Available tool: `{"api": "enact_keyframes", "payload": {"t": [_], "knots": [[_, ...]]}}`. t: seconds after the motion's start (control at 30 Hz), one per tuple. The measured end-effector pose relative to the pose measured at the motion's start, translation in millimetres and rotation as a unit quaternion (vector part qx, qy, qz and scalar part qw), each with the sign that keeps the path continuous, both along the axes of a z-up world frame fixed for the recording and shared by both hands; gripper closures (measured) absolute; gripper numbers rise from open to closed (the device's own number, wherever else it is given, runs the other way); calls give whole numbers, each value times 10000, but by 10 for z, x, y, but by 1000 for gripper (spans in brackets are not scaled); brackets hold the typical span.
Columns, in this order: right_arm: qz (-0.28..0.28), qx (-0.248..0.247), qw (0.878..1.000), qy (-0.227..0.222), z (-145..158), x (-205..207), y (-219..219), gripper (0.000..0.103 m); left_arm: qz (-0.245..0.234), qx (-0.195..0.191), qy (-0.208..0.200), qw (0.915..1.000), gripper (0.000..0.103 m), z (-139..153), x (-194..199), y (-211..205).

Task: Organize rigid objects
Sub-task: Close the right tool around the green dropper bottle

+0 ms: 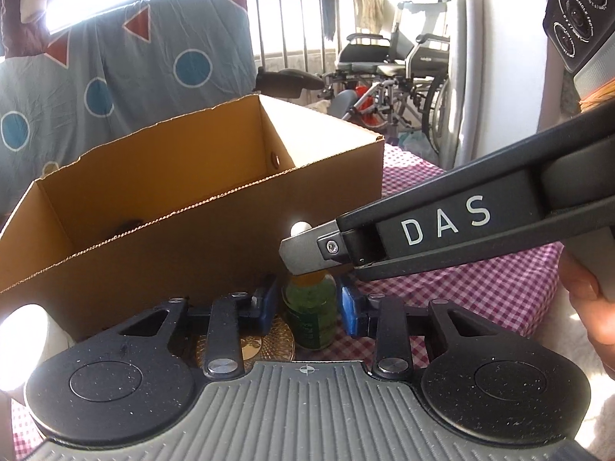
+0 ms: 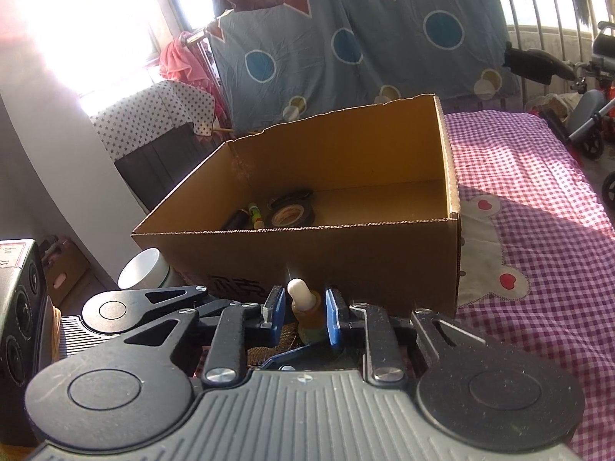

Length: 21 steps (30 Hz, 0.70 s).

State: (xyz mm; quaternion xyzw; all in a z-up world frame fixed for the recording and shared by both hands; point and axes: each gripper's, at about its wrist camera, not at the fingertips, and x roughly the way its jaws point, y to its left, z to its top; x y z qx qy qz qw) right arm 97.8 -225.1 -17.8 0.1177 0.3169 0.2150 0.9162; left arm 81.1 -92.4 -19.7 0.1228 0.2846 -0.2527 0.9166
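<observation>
Your right gripper (image 1: pixel 296 251), lettered "DAS", narrows its jaws beside the green bottle's (image 1: pixel 309 313) neck; contact unclear. Your left gripper (image 1: pixel 307 305) brackets the body, jaws wide. Cardboard box (image 2: pixel 346 253) at twelve o'clock holds tape rolls (image 2: pixel 290 211).

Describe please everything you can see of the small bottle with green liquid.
The small bottle stands upright on the checked cloth, just before the cardboard box. Its body looks like clear glass holding green liquid, with an amber neck and white dropper bulb. Both grippers' blue pads flank it: the left gripper low, the right gripper around its neck.
</observation>
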Motion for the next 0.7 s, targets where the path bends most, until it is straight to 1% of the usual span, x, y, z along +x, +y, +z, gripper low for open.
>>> {"api": "enact_keyframes", "payload": {"t": [0.17,0.27,0.37,0.57,0.7], "knots": [[41,31,10000,-39,-4,-24,-35,82,5,9,76,10000,71,-21,35,-38],[10,15,10000,-42,2,-36,-48,82,41,-110,137,9998,71,0,48,-41],[-41,-17,10000,-21,13,-64,-83,82,15,-289,284,9992,72,9,53,-40],[-266,-1,9996,80,28,-201,-253,82,-199,-508,465,9974,72,12,-28,-99],[-326,86,9994,78,-4,-248,-352,82,-307,-388,437,9978,70,-15,-58,-145]]}}
